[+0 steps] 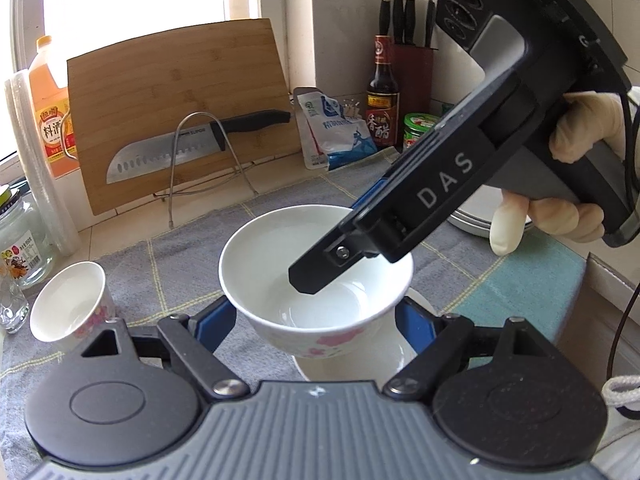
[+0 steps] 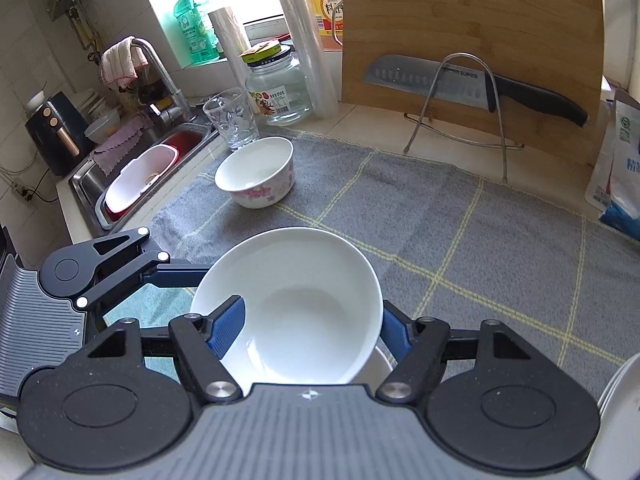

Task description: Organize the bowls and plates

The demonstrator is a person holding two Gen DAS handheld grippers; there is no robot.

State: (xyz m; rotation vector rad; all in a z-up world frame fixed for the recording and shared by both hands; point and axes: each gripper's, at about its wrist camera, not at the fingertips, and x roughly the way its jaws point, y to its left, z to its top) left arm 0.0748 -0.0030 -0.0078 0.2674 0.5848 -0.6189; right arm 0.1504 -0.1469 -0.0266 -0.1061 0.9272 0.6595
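A white bowl with pink flowers (image 1: 280,256) hangs tilted above the grey cloth (image 1: 180,248). My right gripper (image 1: 332,240) comes in from the upper right and is shut on the bowl's far wall, one finger inside and one outside. In the right wrist view the same bowl (image 2: 304,304) fills the space between the right gripper's (image 2: 312,312) blue pads. My left gripper (image 1: 316,308) holds the bowl low down, a pad against each side. Something white (image 1: 352,364) lies just under the bowl. A second flowered bowl (image 2: 256,172) stands on the cloth (image 2: 440,220) to the left.
A drinking glass (image 2: 232,120) and a glass jar (image 2: 280,88) stand behind the second bowl. The sink (image 2: 92,184) is at the far left. A cutting board with a knife (image 2: 472,40) leans on the wall. A stack of plates (image 2: 620,400) sits at the right edge.
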